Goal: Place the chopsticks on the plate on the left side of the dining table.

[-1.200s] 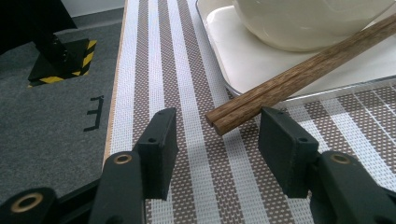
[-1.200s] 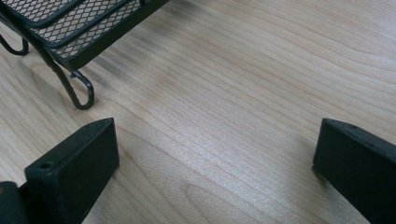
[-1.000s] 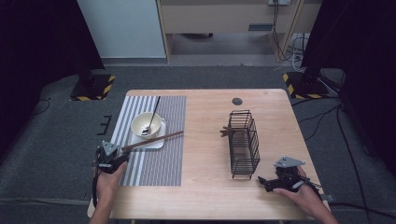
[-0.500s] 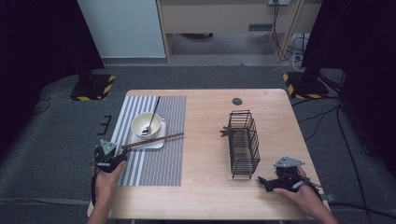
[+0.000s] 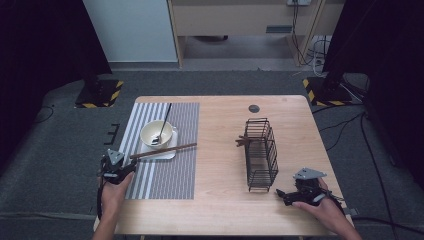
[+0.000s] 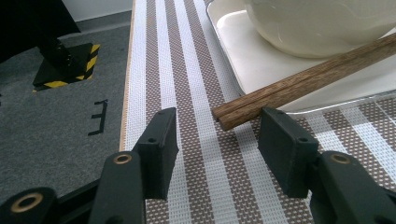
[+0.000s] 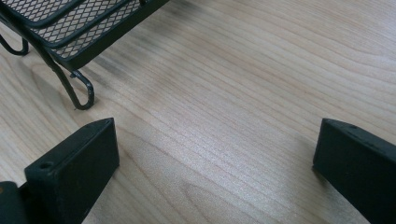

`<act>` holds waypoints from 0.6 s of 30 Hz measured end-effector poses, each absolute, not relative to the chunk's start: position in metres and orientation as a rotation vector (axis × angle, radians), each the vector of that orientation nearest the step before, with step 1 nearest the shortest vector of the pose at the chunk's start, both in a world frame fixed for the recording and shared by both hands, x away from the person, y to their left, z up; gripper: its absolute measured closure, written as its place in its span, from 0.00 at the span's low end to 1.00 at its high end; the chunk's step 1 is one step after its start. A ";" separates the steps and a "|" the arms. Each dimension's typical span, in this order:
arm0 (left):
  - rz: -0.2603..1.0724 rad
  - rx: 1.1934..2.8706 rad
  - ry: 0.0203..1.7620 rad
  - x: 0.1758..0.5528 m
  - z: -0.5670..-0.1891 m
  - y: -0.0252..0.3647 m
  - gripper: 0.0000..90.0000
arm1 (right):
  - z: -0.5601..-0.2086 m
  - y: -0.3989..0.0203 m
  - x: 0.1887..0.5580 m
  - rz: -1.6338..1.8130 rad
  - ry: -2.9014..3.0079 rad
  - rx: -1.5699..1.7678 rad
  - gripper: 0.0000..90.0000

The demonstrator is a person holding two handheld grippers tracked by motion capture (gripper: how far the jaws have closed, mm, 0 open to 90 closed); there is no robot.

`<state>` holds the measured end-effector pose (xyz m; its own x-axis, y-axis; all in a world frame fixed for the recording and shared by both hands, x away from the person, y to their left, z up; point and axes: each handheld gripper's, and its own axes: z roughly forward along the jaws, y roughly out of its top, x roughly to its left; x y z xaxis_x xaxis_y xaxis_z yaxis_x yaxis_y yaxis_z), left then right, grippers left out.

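Chopsticks [image 6: 299, 86] lie as a pair across the white tray [image 6: 243, 60], in front of the bowl [image 5: 157, 134], and their near ends reach over the tray edge onto the striped mat [image 5: 167, 165]. The left tool [image 6: 217, 140] stands open, and the chopstick ends are just before the gap between its jaws, not pressed. The right tool [image 7: 215, 163] is open wide over bare desk [image 7: 243, 84], beside a foot of the wire rack [image 5: 261, 152].
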<state>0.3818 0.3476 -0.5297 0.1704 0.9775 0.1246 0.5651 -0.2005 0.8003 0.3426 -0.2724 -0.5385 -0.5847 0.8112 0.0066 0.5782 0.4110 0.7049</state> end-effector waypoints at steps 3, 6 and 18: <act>0.886 1.839 1.455 0.381 -0.528 0.349 0.52 | -0.538 -0.272 0.343 0.969 2.336 1.200 0.00; 0.890 1.838 1.460 0.382 -0.526 0.351 0.52 | -0.538 -0.272 0.343 0.968 2.335 1.201 0.00; 0.907 1.840 1.468 0.387 -0.529 0.355 0.52 | -0.539 -0.272 0.343 0.968 2.335 1.201 0.00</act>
